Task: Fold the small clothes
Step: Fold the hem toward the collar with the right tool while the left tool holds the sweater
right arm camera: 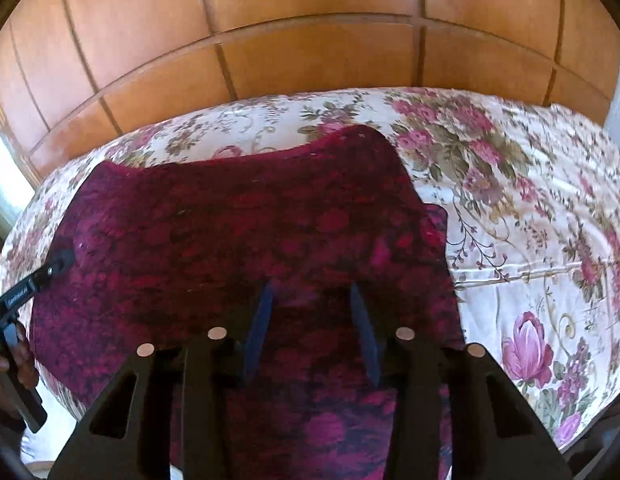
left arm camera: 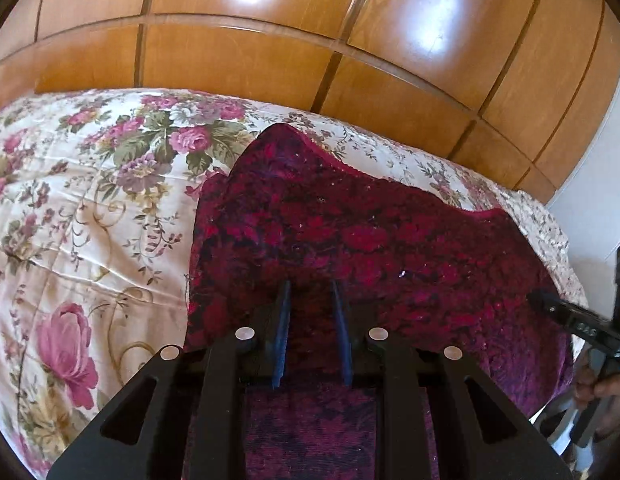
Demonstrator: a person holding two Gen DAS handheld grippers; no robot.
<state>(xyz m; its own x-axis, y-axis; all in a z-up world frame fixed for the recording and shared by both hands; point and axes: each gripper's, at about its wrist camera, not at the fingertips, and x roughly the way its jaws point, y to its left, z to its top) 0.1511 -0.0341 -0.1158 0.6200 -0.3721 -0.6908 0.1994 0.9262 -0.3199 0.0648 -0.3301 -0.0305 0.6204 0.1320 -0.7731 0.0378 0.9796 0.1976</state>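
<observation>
While the dark crimson, nubby chenille-like garment point(left arm camera: 350, 240) lies spread on the floral quilted bed point(left arm camera: 90, 208) with its long axis running across in front of you, both tongs sit low at its near edge. Your left tongs point(left arm camera: 312, 332) are narrowly parted, your right tongs point(right arm camera: 310, 332) wider, cloth lying between the blue pads; whether either actually grips it, you cannot tell.

Left gripper point(left arm camera: 312, 286) parted over crimson garment point(left arm camera: 370, 240), floral bedspread point(left arm camera: 90, 200), wooden wardrobe point(left arm camera: 270, 40) behind
</observation>
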